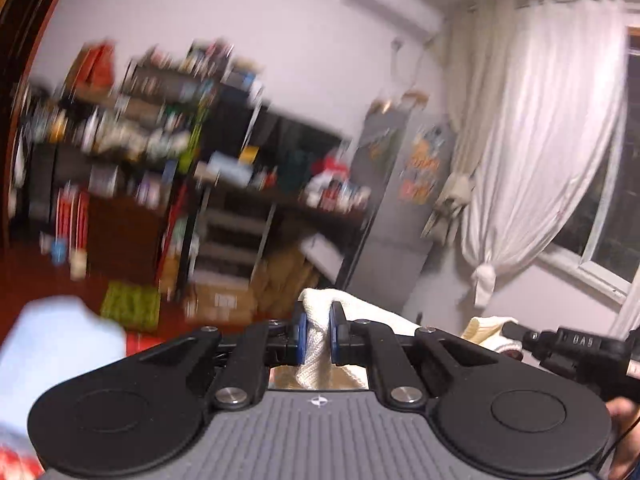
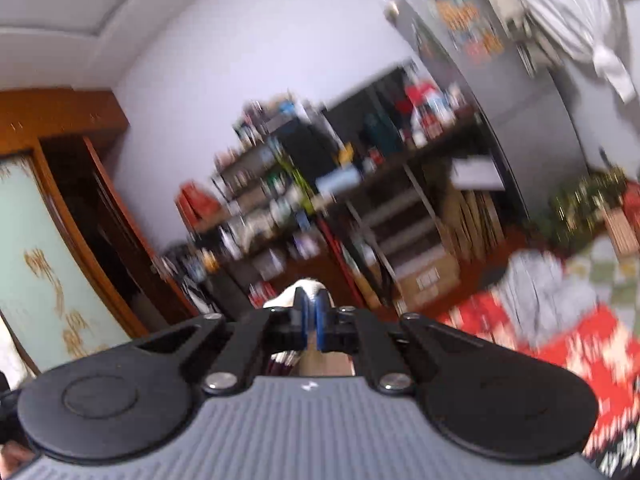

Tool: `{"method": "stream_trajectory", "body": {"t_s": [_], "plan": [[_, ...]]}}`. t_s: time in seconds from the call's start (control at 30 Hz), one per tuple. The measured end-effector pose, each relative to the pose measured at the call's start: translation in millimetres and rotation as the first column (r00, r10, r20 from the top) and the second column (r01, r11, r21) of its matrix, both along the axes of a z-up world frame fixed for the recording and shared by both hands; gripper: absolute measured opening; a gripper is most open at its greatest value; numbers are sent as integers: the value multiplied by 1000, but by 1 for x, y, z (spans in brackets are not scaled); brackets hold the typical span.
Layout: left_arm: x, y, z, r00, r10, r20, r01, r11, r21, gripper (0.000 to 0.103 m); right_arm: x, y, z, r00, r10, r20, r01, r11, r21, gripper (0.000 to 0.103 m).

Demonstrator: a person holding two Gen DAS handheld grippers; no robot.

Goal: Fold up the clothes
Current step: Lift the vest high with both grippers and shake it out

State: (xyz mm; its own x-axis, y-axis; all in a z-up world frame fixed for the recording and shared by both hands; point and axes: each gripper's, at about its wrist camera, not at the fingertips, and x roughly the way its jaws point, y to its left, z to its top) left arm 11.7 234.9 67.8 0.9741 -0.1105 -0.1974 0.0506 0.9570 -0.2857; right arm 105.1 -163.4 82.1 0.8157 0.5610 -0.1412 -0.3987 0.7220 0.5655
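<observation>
My left gripper (image 1: pixel 318 338) is shut on a white knitted garment (image 1: pixel 316 354), held up in the air; the cloth runs between the blue pads and off to the right. My right gripper (image 2: pixel 311 322) is shut on the same white garment (image 2: pixel 306 290), of which only a small bunch shows past the fingertips. The right gripper also shows at the right edge of the left wrist view (image 1: pixel 572 344), next to a cream part of the garment (image 1: pixel 486 330). Both views are tilted and blurred.
A red patterned bed cover (image 2: pixel 560 344) with a grey garment (image 2: pixel 548 292) lies low right. Cluttered shelves (image 1: pixel 136 120), a grey fridge (image 1: pixel 400 208), a white curtain (image 1: pixel 552 152) and a wooden wardrobe (image 2: pixel 60 216) stand around the room. A pale blue cloth (image 1: pixel 56 344) is low left.
</observation>
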Motion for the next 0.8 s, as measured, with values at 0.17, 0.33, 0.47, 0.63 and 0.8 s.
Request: {"method": "stream_trajectory", "body": {"t_s": [0.17,0.33,0.47,0.63,0.8], "plan": [[-8,-8,64,995,0,95,-1,1000,21,11,-7,-6,96,987,-21,157,21,1000,4,4],[-34,-15,88,988,-12,155,8,999,31,11,-35,-13,163,957,-18,291,20,1000,-3,4],[-53,-17,84,986,-17,168,14,1000,19,10,-54,-20,183,949,-18,316,18,1000,2,4],[-66,-19,77,986,-18,164,17,1000,2,10,-81,-24,189,939,-24,344,26,1000,-2,4],[-64,-13,66,989,-3,145,6,1000,-19,10,-101,-22,185,938,-3,347,12,1000,-25,4]]}}
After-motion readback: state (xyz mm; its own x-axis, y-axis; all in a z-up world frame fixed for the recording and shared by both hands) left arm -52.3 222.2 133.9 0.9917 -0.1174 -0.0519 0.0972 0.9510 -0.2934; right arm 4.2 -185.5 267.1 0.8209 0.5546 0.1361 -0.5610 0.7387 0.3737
